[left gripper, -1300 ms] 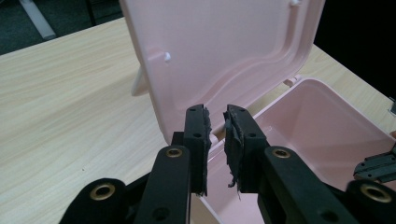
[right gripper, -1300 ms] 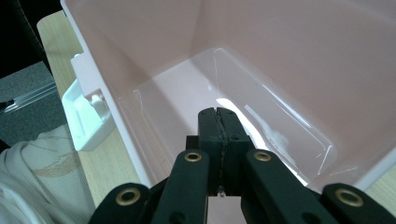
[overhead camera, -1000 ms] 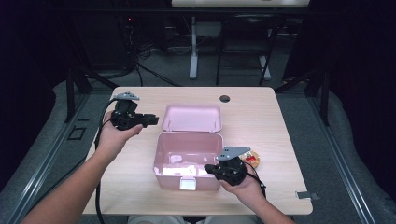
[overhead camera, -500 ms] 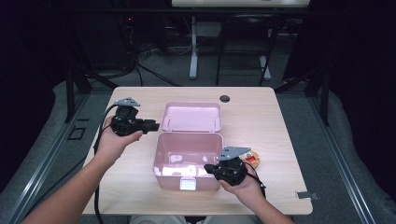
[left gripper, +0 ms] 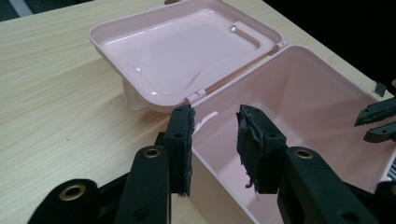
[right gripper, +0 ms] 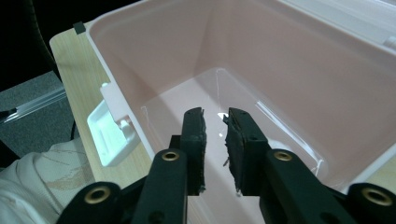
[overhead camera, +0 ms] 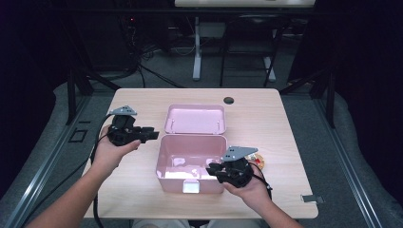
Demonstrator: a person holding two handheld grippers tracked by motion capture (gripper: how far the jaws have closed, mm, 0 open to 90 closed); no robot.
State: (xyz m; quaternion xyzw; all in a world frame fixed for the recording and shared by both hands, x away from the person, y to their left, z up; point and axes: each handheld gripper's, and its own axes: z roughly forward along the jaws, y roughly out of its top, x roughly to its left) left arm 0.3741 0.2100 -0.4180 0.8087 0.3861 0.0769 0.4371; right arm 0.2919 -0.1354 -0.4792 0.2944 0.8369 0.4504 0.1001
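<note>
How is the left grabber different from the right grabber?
The left gripper hangs beside the pink box, near its back left corner; the right gripper reaches over its front right corner, above the inside. The left gripper's jaws stand wider apart than the right gripper's, and both have just been opening. Both are black and hold nothing.

Left tongs [left gripper: 215,144] over near corner of open pink plastic box [left gripper: 299,93], jaws parted after just opening, nothing between pads. Left pad outside box wall, right pad above box interior. Box interior bare. Hinged lid [left gripper: 187,51] thrown back flat on light wooden bench [left gripper: 56,93], inner face up, joined to box along rear edge. Tips of right tongs [left gripper: 376,120] at frame's right edge, above far side of box.
</note>
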